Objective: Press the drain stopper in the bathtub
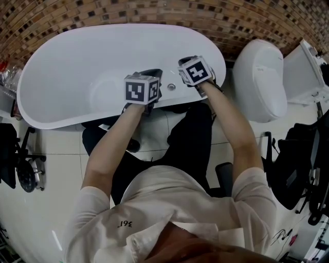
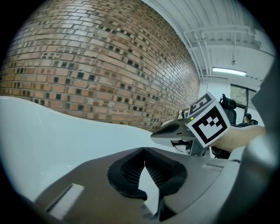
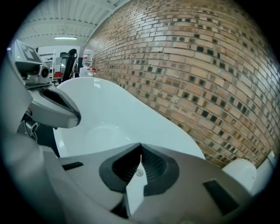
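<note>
Head view shows you standing at the near long side of the white bathtub (image 1: 77, 56), with both arms stretched forward over its rim. Your left gripper (image 1: 150, 77) and right gripper (image 1: 187, 64) hang side by side above the near inner wall, close together but not touching.

Between them, low on the tub's white inner surface, sits a small round metal disc that looks like the drain stopper (image 1: 171, 87). Neither gripper touches it.

Left gripper view has the ribbed fingers (image 2: 131, 168) meeting at their tips, with nothing caught between them. Only the tub's white surface shows through the gap behind the tips.

Right gripper view shows the same for your other tool. Its fingers (image 3: 153, 164) are closed tip to tip and empty, and the little round disc shows through the narrow gap just below the tips.

Behind the tub runs a brick wall (image 1: 154, 13) in mixed brown tones. A white toilet (image 1: 264, 77) stands to your right of the tub, near its end, and pale floor tiles (image 1: 61, 149) lie under your feet.
</note>
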A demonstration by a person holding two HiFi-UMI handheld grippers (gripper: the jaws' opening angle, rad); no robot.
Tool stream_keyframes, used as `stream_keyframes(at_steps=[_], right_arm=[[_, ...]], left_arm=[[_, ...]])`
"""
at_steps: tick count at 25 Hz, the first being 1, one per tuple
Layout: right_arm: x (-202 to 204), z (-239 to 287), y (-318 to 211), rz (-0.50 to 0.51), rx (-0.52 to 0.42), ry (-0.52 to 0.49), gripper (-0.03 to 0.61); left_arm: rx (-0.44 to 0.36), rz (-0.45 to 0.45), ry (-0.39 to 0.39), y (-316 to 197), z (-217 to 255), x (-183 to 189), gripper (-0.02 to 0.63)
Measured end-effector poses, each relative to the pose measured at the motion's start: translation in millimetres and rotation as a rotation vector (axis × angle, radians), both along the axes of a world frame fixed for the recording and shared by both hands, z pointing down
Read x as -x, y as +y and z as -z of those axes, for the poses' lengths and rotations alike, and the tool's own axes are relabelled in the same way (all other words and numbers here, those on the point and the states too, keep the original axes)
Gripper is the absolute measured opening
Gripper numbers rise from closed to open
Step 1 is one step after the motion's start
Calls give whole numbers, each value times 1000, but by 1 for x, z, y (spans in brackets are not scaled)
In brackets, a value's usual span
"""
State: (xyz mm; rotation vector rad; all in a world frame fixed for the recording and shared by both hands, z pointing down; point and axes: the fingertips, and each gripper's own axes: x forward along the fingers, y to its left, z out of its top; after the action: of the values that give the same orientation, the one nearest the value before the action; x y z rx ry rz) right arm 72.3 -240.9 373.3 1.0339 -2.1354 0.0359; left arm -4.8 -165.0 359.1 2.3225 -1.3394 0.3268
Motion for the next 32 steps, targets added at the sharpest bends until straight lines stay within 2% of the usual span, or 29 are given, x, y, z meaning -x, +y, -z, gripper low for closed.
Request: stream_keyframes(at_steps=[6, 14, 21, 25, 32], right_arm=[[13, 19, 14, 37, -43, 0, 14], [14, 49, 23, 22, -101, -46, 14], [7, 55, 33, 8, -108, -69, 14], [2, 61, 37, -14, -113, -99, 14], [9, 87, 52, -10, -152, -184, 14]], left_arm=[[-23, 1, 7, 7, 8, 5, 9], [-85, 2, -2, 15, 35, 14, 9], [-146, -4, -24, 23, 52, 18, 9], [-172, 7, -41, 28, 59, 21, 9], [-218, 35, -27, 36, 73, 27, 9]])
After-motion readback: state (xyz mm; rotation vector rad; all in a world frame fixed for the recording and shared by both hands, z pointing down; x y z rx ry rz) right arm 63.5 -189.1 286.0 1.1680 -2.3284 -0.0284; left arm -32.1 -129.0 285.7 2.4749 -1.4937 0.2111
